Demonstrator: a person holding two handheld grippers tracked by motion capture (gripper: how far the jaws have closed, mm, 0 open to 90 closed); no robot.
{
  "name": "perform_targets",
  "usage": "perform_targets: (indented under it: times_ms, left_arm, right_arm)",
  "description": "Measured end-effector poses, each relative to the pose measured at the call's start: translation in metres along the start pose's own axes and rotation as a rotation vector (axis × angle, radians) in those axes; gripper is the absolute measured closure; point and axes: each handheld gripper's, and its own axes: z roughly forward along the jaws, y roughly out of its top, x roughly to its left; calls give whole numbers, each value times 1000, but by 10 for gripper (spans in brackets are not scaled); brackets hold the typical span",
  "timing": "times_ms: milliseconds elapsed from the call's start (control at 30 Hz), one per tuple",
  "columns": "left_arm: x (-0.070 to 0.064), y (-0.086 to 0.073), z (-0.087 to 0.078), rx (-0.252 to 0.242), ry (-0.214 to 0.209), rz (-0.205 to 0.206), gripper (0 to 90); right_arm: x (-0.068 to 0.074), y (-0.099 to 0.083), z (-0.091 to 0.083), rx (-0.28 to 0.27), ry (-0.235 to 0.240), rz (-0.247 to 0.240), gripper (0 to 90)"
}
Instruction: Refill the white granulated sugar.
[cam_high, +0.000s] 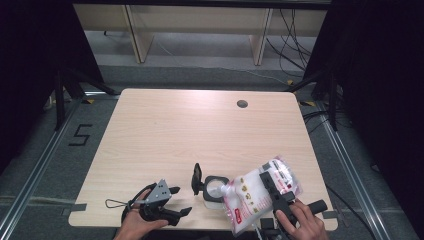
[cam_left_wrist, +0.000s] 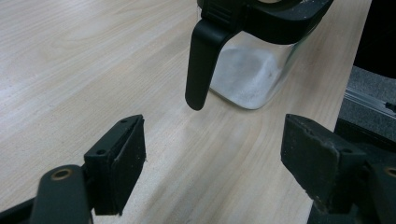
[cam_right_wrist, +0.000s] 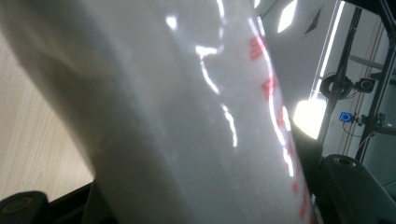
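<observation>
Two grippers work: the right gripper (cam_high: 274, 192) pinches a glossy, soft white plastic bag (cam_high: 250, 197) between its jaws, tilted over a clear, black-rimmed jug (cam_left_wrist: 254, 56) standing ahead of the left gripper's (cam_left_wrist: 212, 154) spread jaws.

We are seeing the jug (cam_left_wrist: 252, 60) cut off at the top edge of the left gripper view, so its rim and lid are lying out of frame. In the right gripper view the white bag (cam_right_wrist: 187, 121) is sitting so close that it is blurring, and its red print is staying unreadable; it is covering the jaws. In the high view the bag (cam_high: 257, 195) is hiding part of the jug's (cam_high: 212, 192) mouth.
</observation>
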Motion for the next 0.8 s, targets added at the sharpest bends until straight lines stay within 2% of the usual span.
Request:
perform_targets:
  times_ms: [167,233,300,333,367,533,567,667,733,767,800]
  left_arm:
    - [0,1,0,5,-9,27,218]
    - [-2,1,0,0,-4,-5,218]
    - [-2,1,0,-3,-6,-8,218]
    - [-2,0,0,-2,-5,-7,218]
    - [-2,0,-1,-3,-5,-7,219]
    - [-1,1,0,2,-3,18,219]
    - [-3,0,0,-5,0,5,218]
    - [-1,1,0,2,-3,39,219]
    - [-1,2,0,10,-2,43,219]
    - [-3,1,-1,10,2,16,219]
    - [-3,1,0,7,-2,14,220]
  right_arm:
    - [2,1,-1,0,6,-9,453]
    - [2,0,-1,6,11,-1,454]
    - [1,0,-1,9,11,-2,455]
    - [3,-1,-1,17,18,15,455]
    - [1,-1,-1,13,12,-9,456]
    - [1,0,-1,6,8,-5,458]
    - [1,0,0,2,2,-6,458]
    - [1,1,-1,2,1,-6,458]
    - [1,0,-1,4,0,-10,459]
    - [1,0,-1,10,5,-9,460]
    - [0,0,-1,12,5,-14,460]
